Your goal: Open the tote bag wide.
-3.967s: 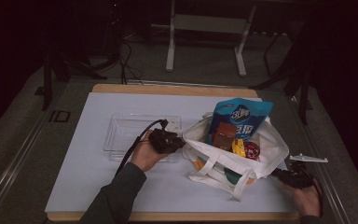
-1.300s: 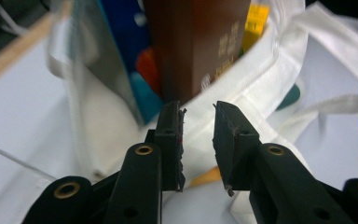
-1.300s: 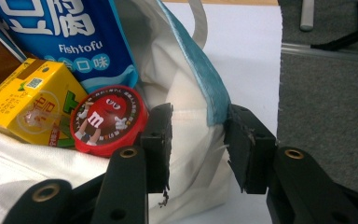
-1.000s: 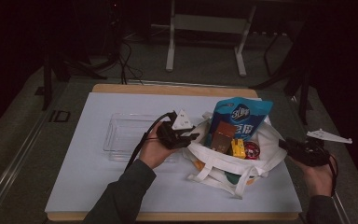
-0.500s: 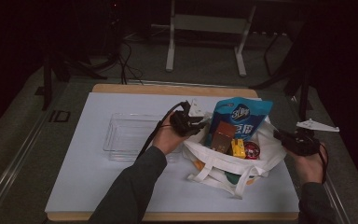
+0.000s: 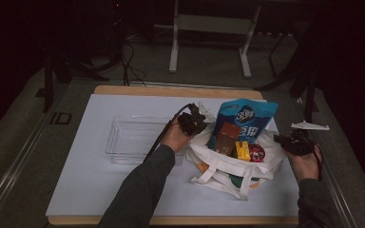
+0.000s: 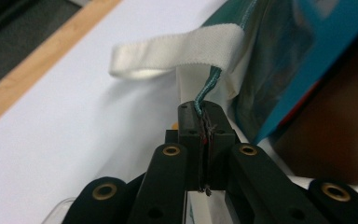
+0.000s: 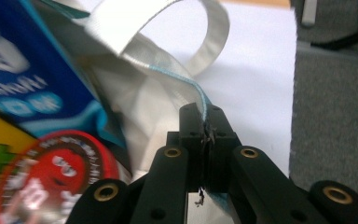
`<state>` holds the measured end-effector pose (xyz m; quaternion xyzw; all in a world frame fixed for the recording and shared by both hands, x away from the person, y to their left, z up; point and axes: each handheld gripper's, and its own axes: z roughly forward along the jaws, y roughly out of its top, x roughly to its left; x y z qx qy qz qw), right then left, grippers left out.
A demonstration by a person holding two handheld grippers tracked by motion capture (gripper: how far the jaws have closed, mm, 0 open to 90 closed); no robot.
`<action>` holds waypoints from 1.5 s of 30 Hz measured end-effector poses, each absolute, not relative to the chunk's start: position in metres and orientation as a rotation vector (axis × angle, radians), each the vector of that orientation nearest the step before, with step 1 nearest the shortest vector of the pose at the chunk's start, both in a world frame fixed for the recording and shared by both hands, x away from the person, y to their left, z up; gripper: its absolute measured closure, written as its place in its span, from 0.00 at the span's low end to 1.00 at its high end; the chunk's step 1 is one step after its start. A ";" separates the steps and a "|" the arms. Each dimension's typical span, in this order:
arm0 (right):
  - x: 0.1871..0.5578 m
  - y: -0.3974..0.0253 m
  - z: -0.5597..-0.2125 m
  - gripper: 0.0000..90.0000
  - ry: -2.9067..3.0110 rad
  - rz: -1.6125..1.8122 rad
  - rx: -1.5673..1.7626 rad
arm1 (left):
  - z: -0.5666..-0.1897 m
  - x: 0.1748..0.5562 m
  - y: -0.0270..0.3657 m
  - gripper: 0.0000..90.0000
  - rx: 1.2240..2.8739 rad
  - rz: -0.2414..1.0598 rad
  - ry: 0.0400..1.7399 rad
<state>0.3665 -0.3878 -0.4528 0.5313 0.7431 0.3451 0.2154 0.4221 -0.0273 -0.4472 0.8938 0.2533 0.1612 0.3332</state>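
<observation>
1. My left gripper (image 6: 196,119) has its jaws pressed together on the teal-trimmed rim of the white tote bag (image 6: 228,168), at the bag's left edge.
2. My right gripper (image 6: 289,141) pinches the same rim (image 8: 186,86) on the opposite side.
3. The bag stands on the white table (image 6: 90,171), right of a clear tray (image 6: 128,137).
4. Inside it: a blue snack bag (image 6: 247,118), brown box (image 6: 227,137), yellow packet (image 6: 242,151), red round packet (image 6: 256,153).

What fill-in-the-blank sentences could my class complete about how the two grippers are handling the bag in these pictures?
1. Both grippers are clamped on the rim of the white ____.
2. The left gripper pinches an edge trimmed in ____ piping.
3. Left of the tote bag lies a clear plastic ____.
4. The tallest packet in the bag is ____.

Missing words: tote bag; teal; tray; blue
</observation>
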 end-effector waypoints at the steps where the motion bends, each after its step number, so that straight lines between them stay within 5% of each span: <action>1: 0.369 -0.387 -0.457 0.98 2.073 0.938 1.479 | -0.450 0.424 -0.028 0.98 2.345 0.415 0.663; 24: 0.374 -0.386 -0.482 0.96 2.111 0.895 1.557 | -0.458 0.423 -0.034 0.94 2.399 0.413 0.699; 33: 0.356 -0.386 -0.453 0.76 2.082 0.958 1.466 | -0.442 0.412 -0.016 0.72 2.323 0.414 0.679; 45: 0.319 -0.387 -0.426 0.65 2.013 1.045 1.368 | -0.416 0.377 0.004 0.72 2.201 0.441 0.604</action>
